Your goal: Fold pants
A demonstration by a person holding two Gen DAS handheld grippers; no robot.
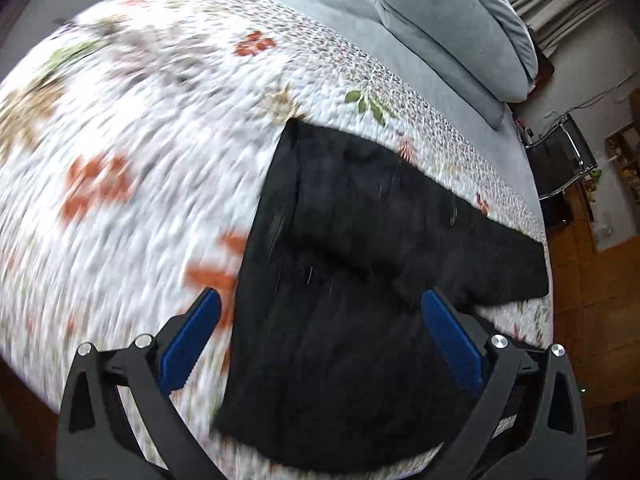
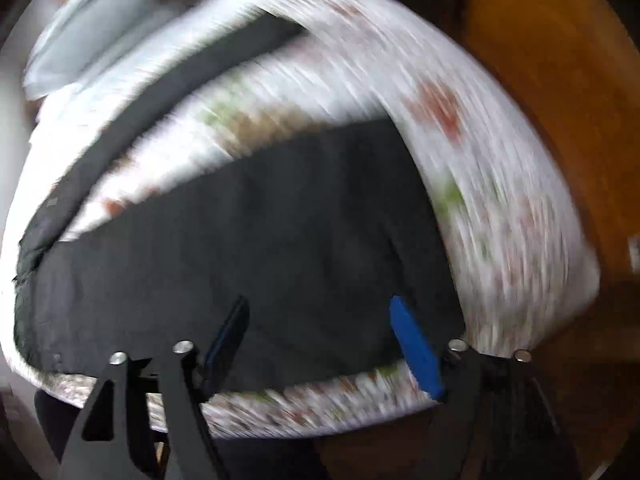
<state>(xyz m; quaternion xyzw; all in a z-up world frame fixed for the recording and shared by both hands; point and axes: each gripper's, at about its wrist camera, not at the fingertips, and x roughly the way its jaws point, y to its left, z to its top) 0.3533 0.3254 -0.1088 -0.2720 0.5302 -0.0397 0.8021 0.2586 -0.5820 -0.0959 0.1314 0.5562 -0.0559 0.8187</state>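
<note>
**Now: both hand-held grippers spread above black pants on bed**

Left wrist view: the left hand-held gripper (image 1: 320, 300) has its jaws spread wide, blue pads facing each other, nothing between them. Below it the black pants (image 1: 360, 248) lie on a floral quilt (image 1: 140, 140) covering the bed. The pants run from the lower centre of the frame up to a narrow corner near the middle, with one part extending toward the right edge of the quilt. Grey pillows (image 1: 452, 24) sit at the upper right; a wooden floor (image 1: 592, 292) shows along the right edge. The left half of the frame is motion-blurred.

Right wrist view: heavily blurred. The right hand-held gripper (image 2: 320, 304) is likewise spread, pads apart, not pinching the cloth. The pants fill the lower centre of the frame; a narrow black strip (image 2: 168, 100), seemingly one leg, runs diagonally toward the upper centre across the quilt. Pillow shapes show in the upper left, floor in the upper right.
</note>
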